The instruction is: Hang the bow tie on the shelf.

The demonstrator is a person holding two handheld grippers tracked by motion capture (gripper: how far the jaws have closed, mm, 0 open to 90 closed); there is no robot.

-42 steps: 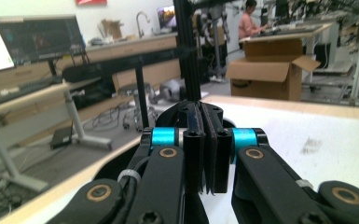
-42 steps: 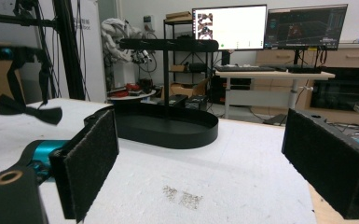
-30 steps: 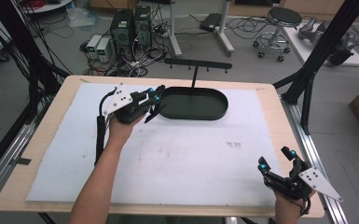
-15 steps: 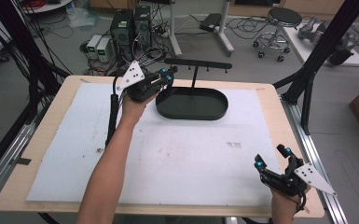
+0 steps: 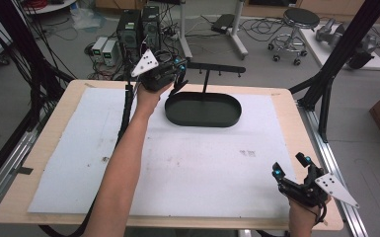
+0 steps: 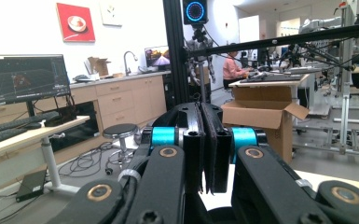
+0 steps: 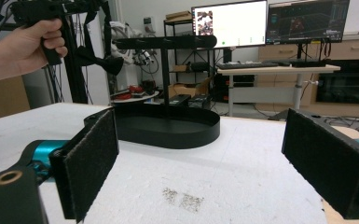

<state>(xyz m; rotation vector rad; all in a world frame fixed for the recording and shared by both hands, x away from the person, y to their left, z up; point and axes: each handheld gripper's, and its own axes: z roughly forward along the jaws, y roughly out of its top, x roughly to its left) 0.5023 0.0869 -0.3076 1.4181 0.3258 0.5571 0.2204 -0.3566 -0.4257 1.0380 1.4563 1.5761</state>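
On the left, the person's forearm [image 5: 123, 163] reaches from the near edge far across the white sheet [image 5: 79, 163] that covers the table [image 5: 44, 148]. The left hand [image 5: 148, 96] holds the left gripper [image 5: 180, 74] raised at the far edge, just left of the rack [image 5: 203, 101]. In the left gripper view its two black pads [image 6: 209, 144] are pressed flat together with nothing between them, and they point level out into the room. The rack is a black oval tray [image 5: 227, 118] at the far middle of the sheet, with a thin post [image 5: 206, 81] rising from its far side and a flat crossbar [image 5: 217, 67] on top. In the right gripper view the tray [image 7: 168, 128] lies far ahead on the sheet, with the crossbar [image 7: 165, 42] above it and the left hand [image 7: 23, 46] at the upper left. A small grey smudge [image 5: 247, 153] marks the sheet to the right of centre. At the near right corner the right hand [image 5: 303, 212] holds the right gripper [image 5: 291, 165] low over the sheet, well apart from the rack. Its jaws are spread wide, the pads [image 7: 91, 158] facing each other across bare sheet, gripping nothing.
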